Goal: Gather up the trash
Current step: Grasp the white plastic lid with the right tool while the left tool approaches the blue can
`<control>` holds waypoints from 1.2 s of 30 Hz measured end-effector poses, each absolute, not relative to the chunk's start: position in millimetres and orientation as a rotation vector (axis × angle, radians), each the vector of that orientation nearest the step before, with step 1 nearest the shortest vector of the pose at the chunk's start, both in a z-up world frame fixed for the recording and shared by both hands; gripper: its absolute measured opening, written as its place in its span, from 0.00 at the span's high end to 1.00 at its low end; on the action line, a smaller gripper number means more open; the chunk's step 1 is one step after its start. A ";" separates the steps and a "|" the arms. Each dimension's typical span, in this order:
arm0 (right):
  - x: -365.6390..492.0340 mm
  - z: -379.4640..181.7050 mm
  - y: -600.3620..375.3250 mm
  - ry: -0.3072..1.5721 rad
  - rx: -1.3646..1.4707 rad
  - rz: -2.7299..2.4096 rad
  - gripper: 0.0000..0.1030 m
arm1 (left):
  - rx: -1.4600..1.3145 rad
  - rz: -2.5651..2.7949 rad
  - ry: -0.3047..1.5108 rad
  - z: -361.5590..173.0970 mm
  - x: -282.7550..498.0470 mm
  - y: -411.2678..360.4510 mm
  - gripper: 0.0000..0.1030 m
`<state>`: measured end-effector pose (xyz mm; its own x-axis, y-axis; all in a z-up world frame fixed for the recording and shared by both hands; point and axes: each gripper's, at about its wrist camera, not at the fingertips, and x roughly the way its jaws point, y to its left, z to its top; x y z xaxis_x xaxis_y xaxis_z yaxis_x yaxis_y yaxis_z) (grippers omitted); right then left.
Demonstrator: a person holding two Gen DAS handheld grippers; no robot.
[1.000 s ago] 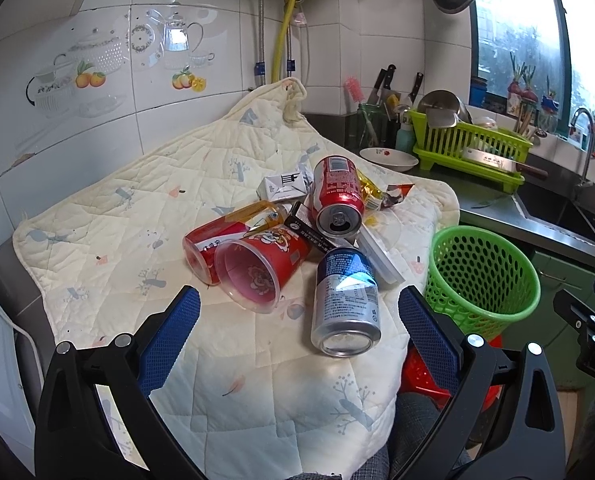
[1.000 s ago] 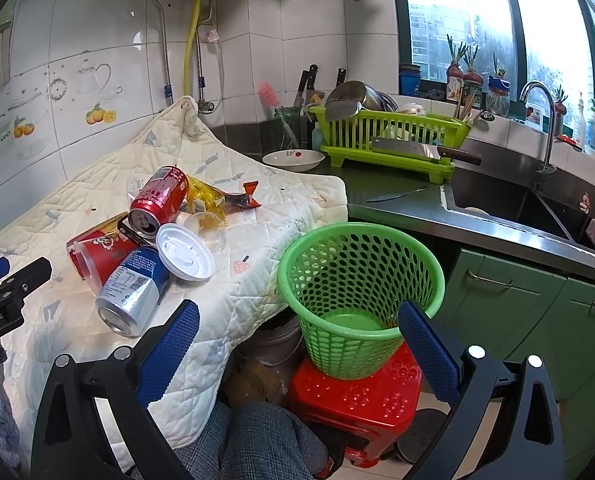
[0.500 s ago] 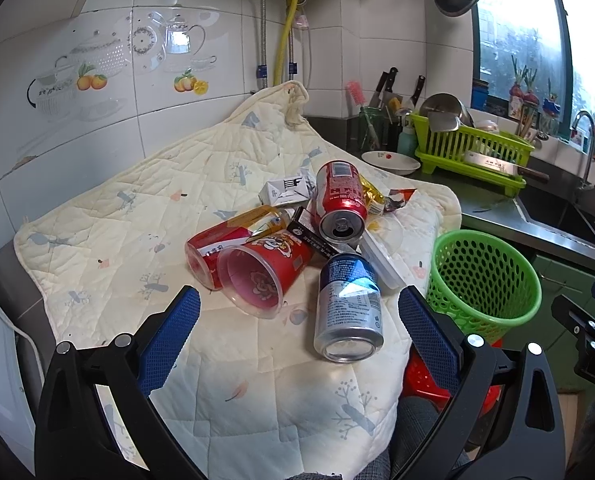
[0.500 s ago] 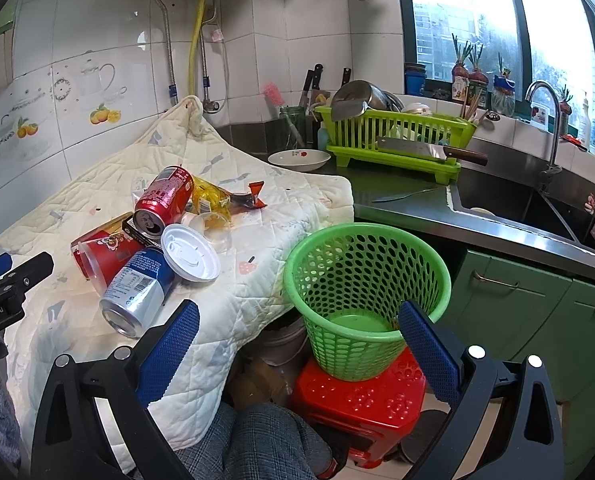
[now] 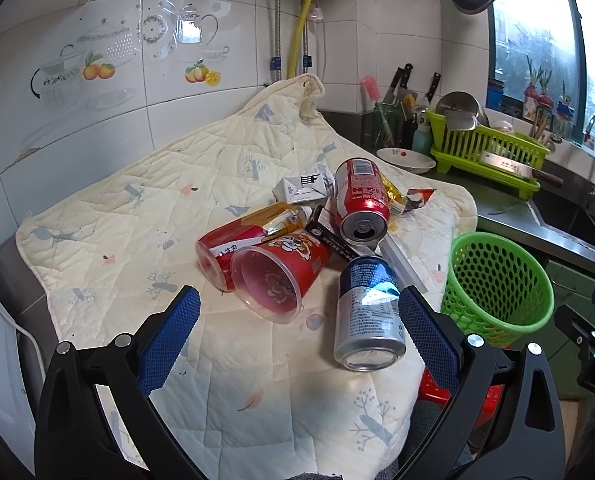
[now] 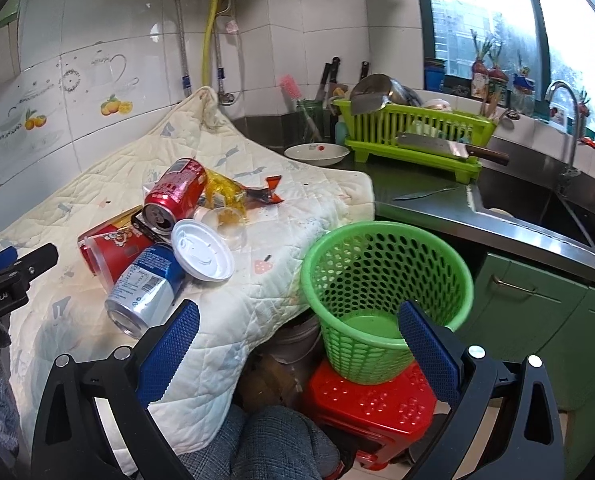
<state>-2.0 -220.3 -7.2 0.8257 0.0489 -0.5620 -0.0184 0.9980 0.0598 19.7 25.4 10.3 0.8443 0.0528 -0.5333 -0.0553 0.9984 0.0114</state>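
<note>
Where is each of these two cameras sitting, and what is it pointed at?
Left wrist: rides the open left claw, facing the trash pile on the quilted cloth; the other claw shows at right.
Right wrist: rides the open right claw, facing the green basket; a knee shows below.
Shared: blue can, basket.

Two red cans [image 5: 360, 200] [image 5: 233, 246]; one blue can [image 5: 367, 312]; one red cup [image 5: 281, 272]; one white lid [image 6: 202, 249]; one green basket [image 6: 385, 292].
</note>
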 end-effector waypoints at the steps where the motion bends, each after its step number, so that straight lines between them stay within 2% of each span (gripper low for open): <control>1: 0.4 -8.3 -219.3 0.604 0.052 0.045 0.06 | -0.003 0.061 0.564 10.1 21.1 26.5 0.05; 16: 55.1 -23.0 -193.9 0.679 0.073 0.264 0.07 | -0.074 0.151 0.580 11.8 42.4 73.2 0.05; 36: 152.6 -62.0 -171.3 0.829 0.206 0.565 0.07 | -0.087 0.124 0.656 -11.4 66.2 75.2 0.05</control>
